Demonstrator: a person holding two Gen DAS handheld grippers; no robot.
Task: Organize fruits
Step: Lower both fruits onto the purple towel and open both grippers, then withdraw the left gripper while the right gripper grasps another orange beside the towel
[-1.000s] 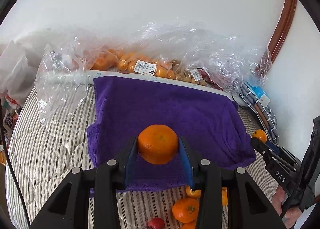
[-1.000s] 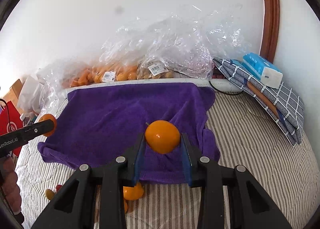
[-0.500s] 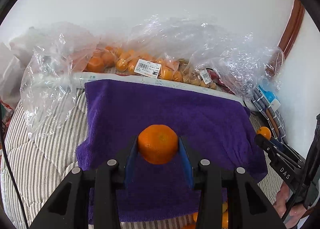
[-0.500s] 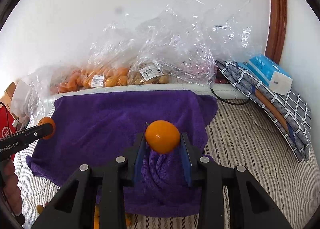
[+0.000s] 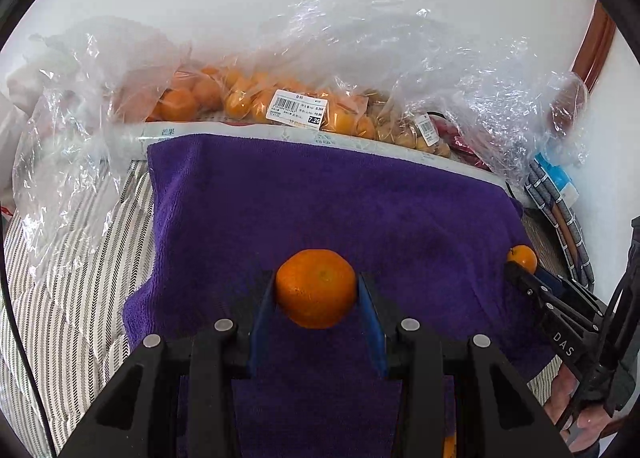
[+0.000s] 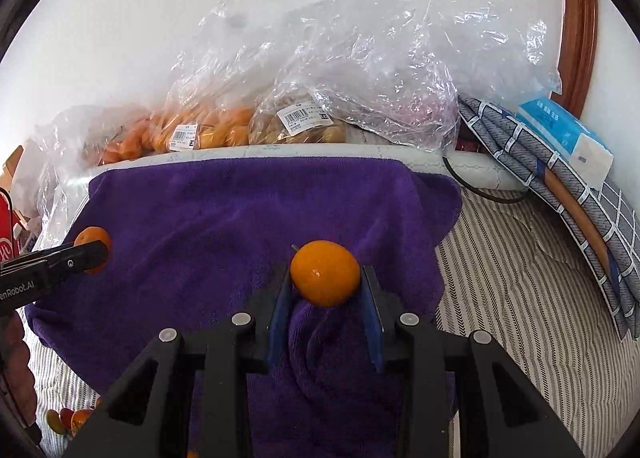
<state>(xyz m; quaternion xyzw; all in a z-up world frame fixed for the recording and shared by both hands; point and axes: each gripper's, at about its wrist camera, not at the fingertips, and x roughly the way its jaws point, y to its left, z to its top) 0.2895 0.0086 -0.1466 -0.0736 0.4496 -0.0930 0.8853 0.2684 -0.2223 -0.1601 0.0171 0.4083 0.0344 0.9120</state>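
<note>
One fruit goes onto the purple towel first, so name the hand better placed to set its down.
Right, marginally. Its tongs hold a smooth orange fruit low over a raised fold of the purple towel; the left tongs hold a dimpled orange mandarin over flat cloth.

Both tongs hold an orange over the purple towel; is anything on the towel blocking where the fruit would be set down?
Nothing visible does. The purple towel lies bare beneath the left tongs' orange and the right tongs' orange; the bagged fruit sits behind its far edge.
</note>
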